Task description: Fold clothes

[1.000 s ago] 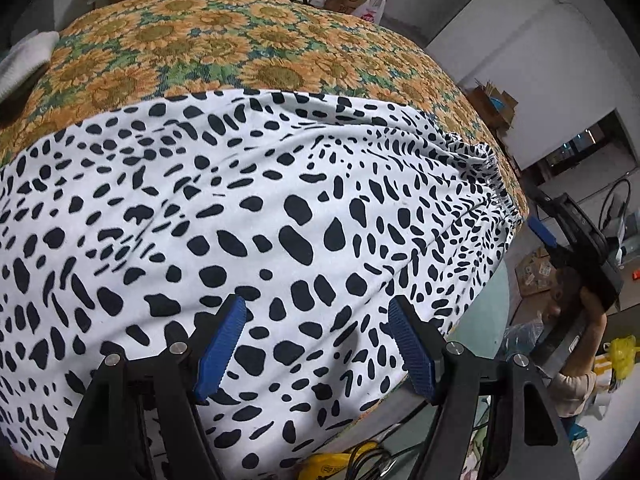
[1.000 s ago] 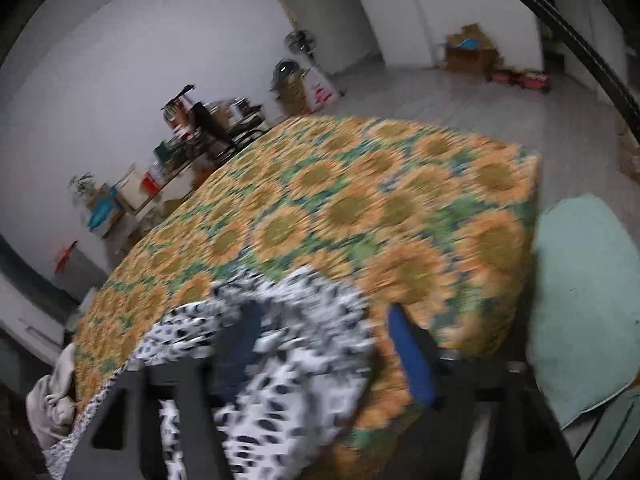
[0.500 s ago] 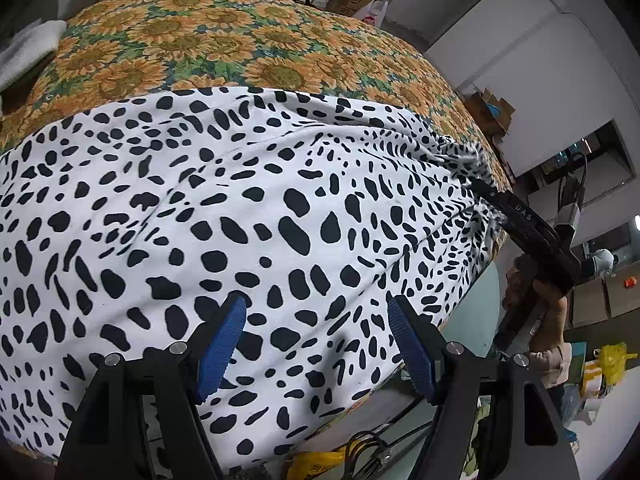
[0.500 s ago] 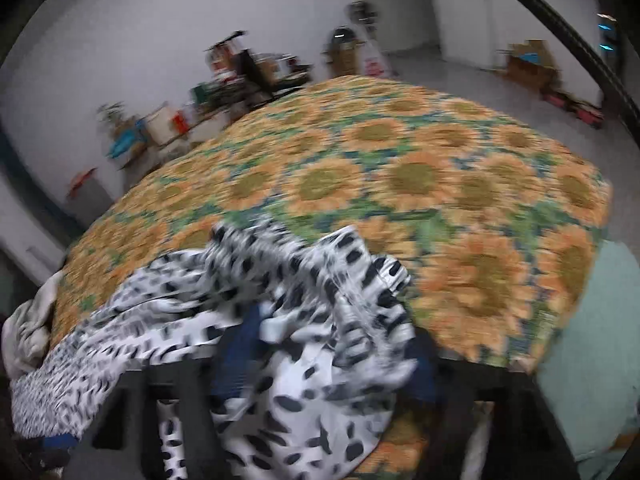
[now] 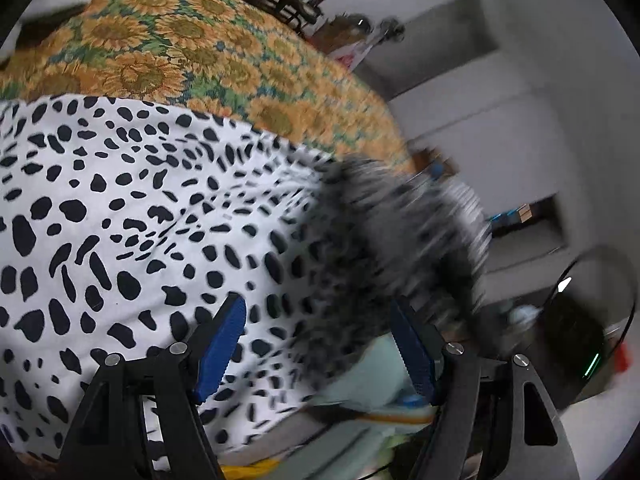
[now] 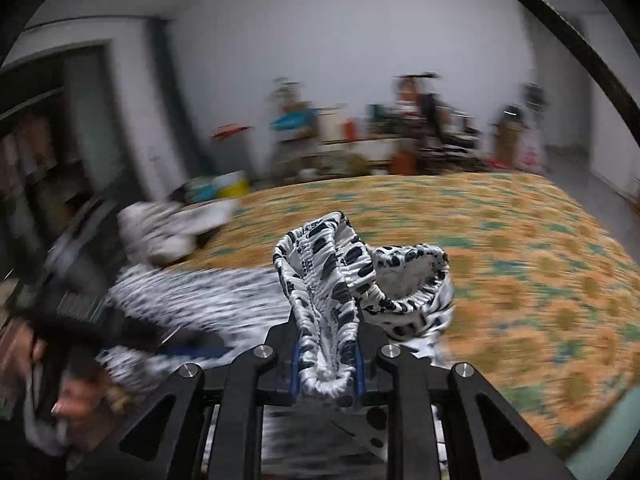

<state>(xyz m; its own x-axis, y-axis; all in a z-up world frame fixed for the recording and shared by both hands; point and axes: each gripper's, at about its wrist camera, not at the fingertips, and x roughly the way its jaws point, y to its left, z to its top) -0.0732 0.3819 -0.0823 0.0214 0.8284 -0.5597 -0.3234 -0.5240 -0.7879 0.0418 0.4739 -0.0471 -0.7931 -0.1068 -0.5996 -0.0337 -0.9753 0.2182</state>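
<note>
A white garment with black spots [image 5: 132, 216] lies spread over the near part of a table under a sunflower cloth [image 5: 168, 52]. My left gripper [image 5: 320, 344] hovers open above its near right edge, with nothing between the blue pads [image 5: 220, 344]. In the right wrist view my right gripper [image 6: 326, 356] is shut on the garment's gathered elastic band [image 6: 324, 280], which stands up in a loop over the sunflower cloth [image 6: 540, 280]. The lifted end [image 5: 404, 232] shows as a blur in the left wrist view.
A second white bundle [image 6: 160, 232] lies at the far left of the table. A hand [image 6: 76, 392] holds the left gripper's body at the left edge of the right wrist view. Cluttered shelves and boxes [image 6: 360, 140] line the far wall. A pale green surface [image 5: 360, 376] sits below the table edge.
My right gripper has shut on the garment's elastic band and raised it off the table. The left gripper stays open and its view has swung to the right.
</note>
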